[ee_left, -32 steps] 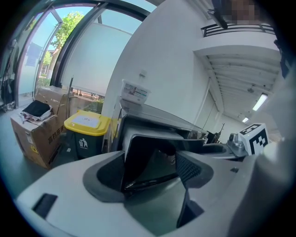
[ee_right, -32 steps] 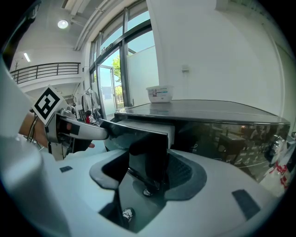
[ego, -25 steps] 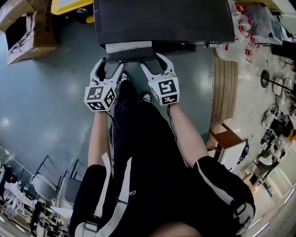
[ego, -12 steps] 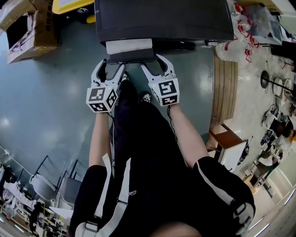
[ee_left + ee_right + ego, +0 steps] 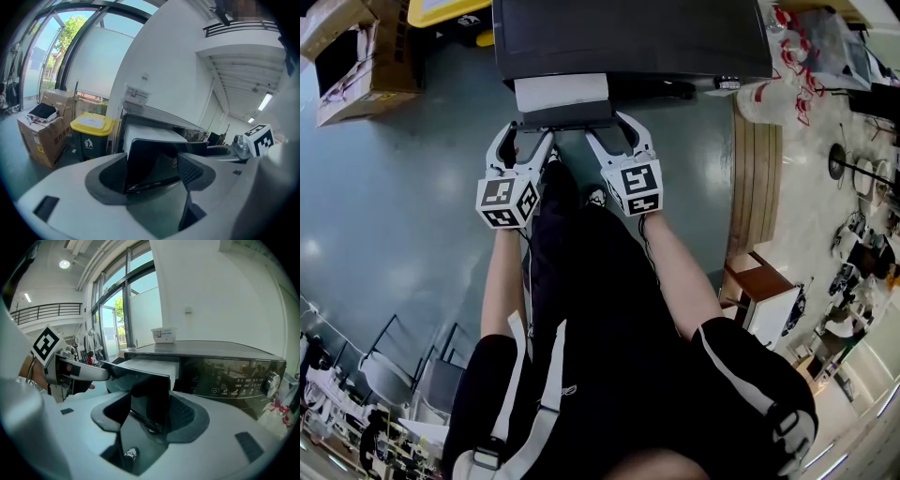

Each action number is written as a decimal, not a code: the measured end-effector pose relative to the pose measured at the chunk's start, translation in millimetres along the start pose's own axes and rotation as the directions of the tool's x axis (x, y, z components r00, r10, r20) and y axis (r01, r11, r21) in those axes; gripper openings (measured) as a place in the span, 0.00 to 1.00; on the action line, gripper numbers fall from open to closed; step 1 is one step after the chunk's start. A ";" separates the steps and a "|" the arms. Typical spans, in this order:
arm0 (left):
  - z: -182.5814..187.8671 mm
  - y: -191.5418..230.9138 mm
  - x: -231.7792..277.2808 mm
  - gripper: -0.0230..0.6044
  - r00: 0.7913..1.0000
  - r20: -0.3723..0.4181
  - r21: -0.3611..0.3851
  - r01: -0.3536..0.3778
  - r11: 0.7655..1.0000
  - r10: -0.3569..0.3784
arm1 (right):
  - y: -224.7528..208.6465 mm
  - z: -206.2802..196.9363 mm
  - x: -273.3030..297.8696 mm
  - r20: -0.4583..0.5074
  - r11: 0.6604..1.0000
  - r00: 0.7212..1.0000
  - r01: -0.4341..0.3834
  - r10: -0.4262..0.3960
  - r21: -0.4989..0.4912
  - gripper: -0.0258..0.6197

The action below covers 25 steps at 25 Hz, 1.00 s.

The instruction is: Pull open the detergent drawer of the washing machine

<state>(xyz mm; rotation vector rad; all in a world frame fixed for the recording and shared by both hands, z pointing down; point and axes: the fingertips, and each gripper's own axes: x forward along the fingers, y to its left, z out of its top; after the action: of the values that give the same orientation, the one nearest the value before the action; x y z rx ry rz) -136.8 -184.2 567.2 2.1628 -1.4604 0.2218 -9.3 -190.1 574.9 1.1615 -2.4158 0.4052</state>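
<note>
The dark washing machine (image 5: 628,37) stands at the top of the head view. Its detergent drawer is partly out: a white drawer body (image 5: 561,92) behind a dark front panel (image 5: 567,116). My left gripper (image 5: 525,133) is closed across the panel's left end, and my right gripper (image 5: 612,127) across its right end. In the left gripper view the front panel (image 5: 154,157) runs slantwise between the pads of that gripper (image 5: 154,171). In the right gripper view the panel's end (image 5: 150,394) sits pinched in the right gripper (image 5: 150,417), beside the control panel (image 5: 234,376).
A cardboard box (image 5: 356,66) and a yellow-lidded bin (image 5: 441,11) stand left of the machine. To its right are a white bottle (image 5: 759,98), a wooden board (image 5: 755,178) and a small table (image 5: 764,291). The person's legs fill the floor directly below the drawer.
The drawer has slid further out: more of its white body shows. Both grippers have come slightly toward the person with the front panel.
</note>
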 end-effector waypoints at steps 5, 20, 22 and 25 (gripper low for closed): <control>-1.8 -2.8 -3.1 0.58 1.000 0.003 0.001 -0.004 1.000 0.004 | 1.5 -1.8 -3.9 0.000 1.000 1.000 -0.004 0.004 -0.001 0.42; -16.6 -8.3 3.5 0.58 0.999 -0.023 0.101 0.039 0.994 -0.037 | 0.7 -4.9 -7.0 0.051 0.998 0.997 -0.065 0.064 0.019 0.51; -15.9 -11.0 6.0 0.58 0.998 -0.038 0.135 0.046 0.990 -0.042 | 0.1 -7.6 -4.9 0.040 0.997 0.996 -0.079 0.079 0.007 0.52; -15.2 -12.8 5.5 0.58 0.999 -0.037 0.132 0.038 0.991 -0.034 | -0.4 -13.1 -2.0 0.035 0.997 0.997 -0.073 0.072 0.002 0.48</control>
<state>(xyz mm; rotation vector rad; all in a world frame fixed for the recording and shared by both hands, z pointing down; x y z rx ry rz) -120.7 -177.4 578.3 2.2769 -1.4221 0.3507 -4.6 -183.3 585.3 1.0932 -2.4939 0.4146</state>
